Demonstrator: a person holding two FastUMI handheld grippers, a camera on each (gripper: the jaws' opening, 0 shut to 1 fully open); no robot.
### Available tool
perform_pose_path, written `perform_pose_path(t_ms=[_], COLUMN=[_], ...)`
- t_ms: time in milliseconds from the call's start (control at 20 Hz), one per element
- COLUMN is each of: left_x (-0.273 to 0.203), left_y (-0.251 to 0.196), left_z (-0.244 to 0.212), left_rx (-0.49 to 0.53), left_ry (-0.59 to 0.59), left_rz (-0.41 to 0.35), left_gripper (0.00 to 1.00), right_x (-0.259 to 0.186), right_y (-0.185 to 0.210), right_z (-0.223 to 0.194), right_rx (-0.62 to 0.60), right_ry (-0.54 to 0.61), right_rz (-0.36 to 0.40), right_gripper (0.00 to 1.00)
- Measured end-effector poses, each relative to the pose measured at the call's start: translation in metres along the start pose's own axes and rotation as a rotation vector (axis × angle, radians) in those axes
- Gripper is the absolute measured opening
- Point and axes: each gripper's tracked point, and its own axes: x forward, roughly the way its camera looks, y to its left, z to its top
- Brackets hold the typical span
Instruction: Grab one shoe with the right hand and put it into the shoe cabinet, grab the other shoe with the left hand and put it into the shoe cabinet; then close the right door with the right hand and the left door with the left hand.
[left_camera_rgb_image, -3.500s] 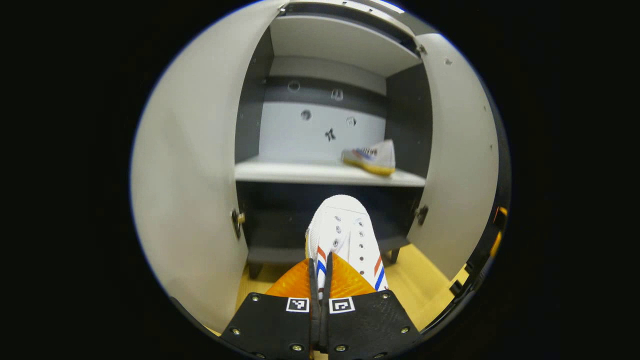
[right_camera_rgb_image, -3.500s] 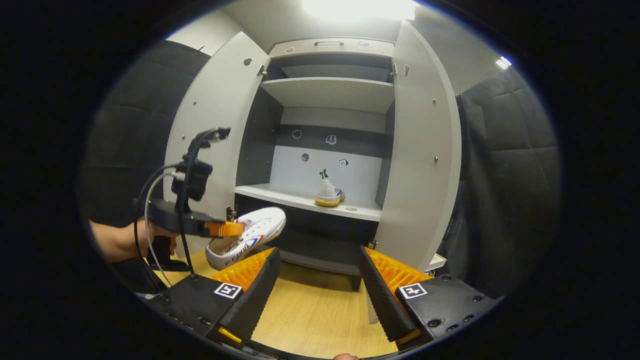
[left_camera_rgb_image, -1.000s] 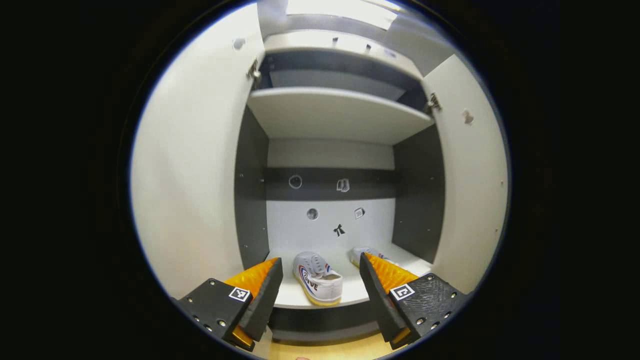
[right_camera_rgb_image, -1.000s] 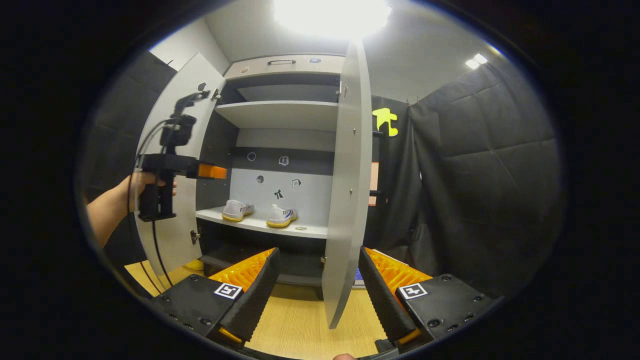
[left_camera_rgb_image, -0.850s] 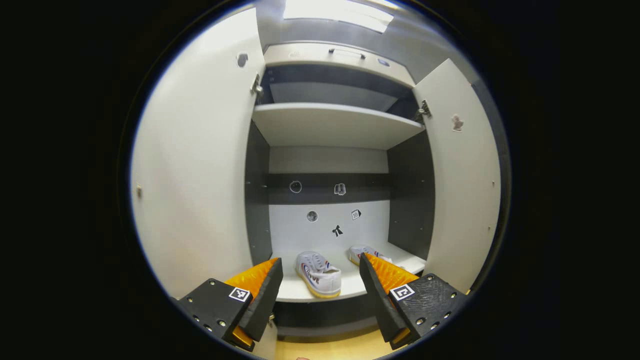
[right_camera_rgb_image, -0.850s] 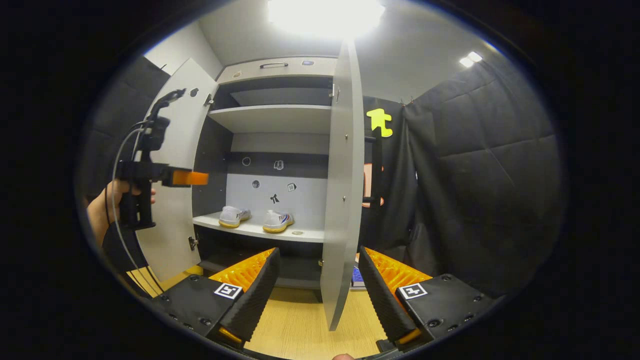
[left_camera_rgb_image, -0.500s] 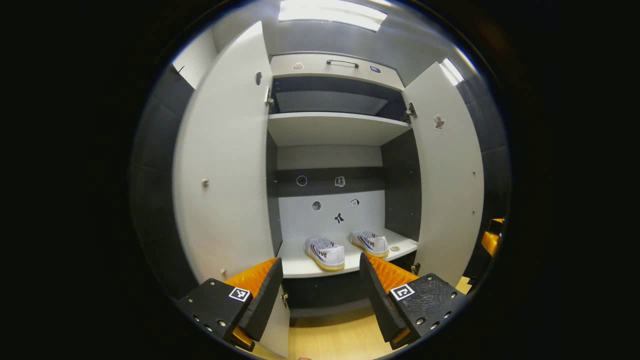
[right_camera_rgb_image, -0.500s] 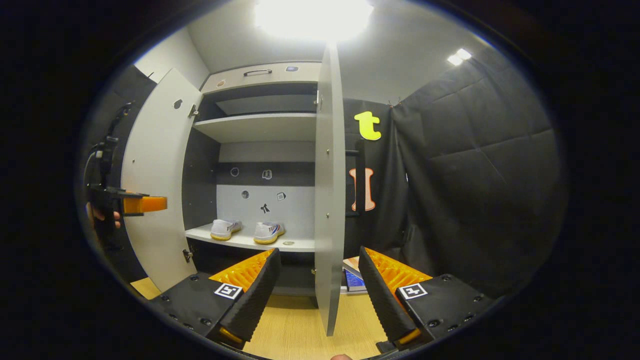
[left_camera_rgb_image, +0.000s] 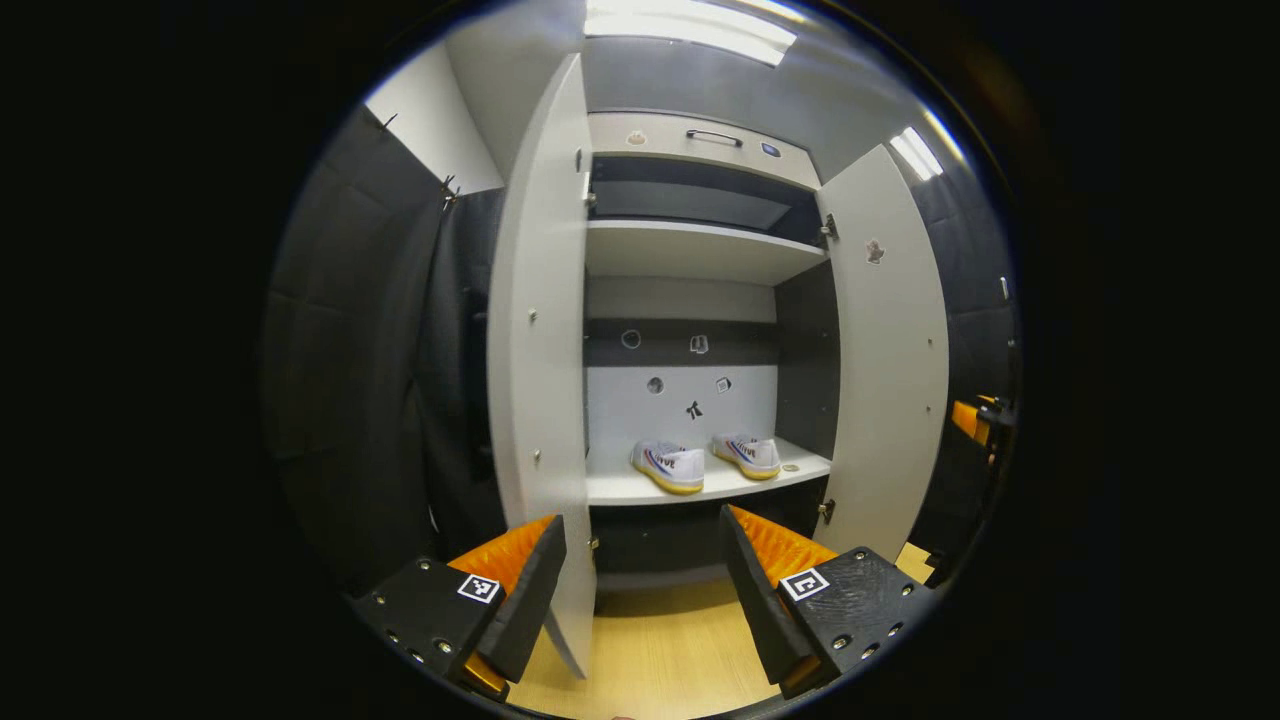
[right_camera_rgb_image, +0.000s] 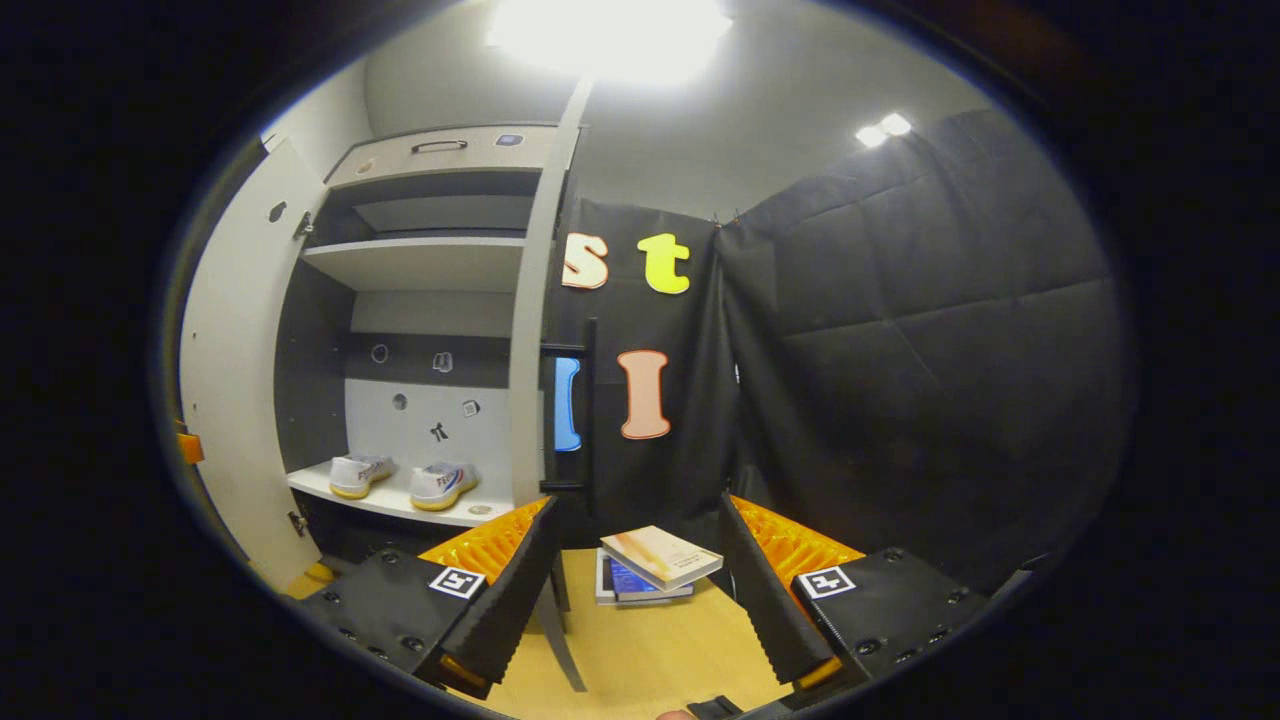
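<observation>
1. The right gripper has its jaws spread wide and holds nothing.
2. Just ahead, edge-on, stands the right door — its long axis upright, its outer face toward the gripper's right finger, so a leftward push should swing it shut.
3. Both shoes sit side by side on the shoe cabinet shelf — white, yellow-soled.
4. The left gripper is likewise wide open and empty, beside the left door.

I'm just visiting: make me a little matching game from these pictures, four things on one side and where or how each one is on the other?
Things:
1. pair of shoes
2. books
3. right door
4. left gripper

Places or states:
A. jaws apart, holding nothing
B. stacked on the wooden floor
C. side by side on a cabinet shelf
D. swung open

Pairs: 1-C, 2-B, 3-D, 4-A
</observation>
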Motion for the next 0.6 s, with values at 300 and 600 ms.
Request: perform_pose_path(t_ms=[300,600], left_x=[-0.019,-0.038], left_y=[0.019,0.048], left_z=[-0.002,0.005], left_rx=[0.019,0.036], left_ry=[0.011,-0.003], left_rz=[0.036,0.104], left_gripper=[0.82,0.82], right_x=[0.039,0.057], right_y=[-0.021,-0.01], right_z=[0.011,0.01], right_rx=[-0.005,-0.009], right_ry=[0.006,0.022], right_rz=[-0.095,-0.091], right_gripper=[0.98,0.91])
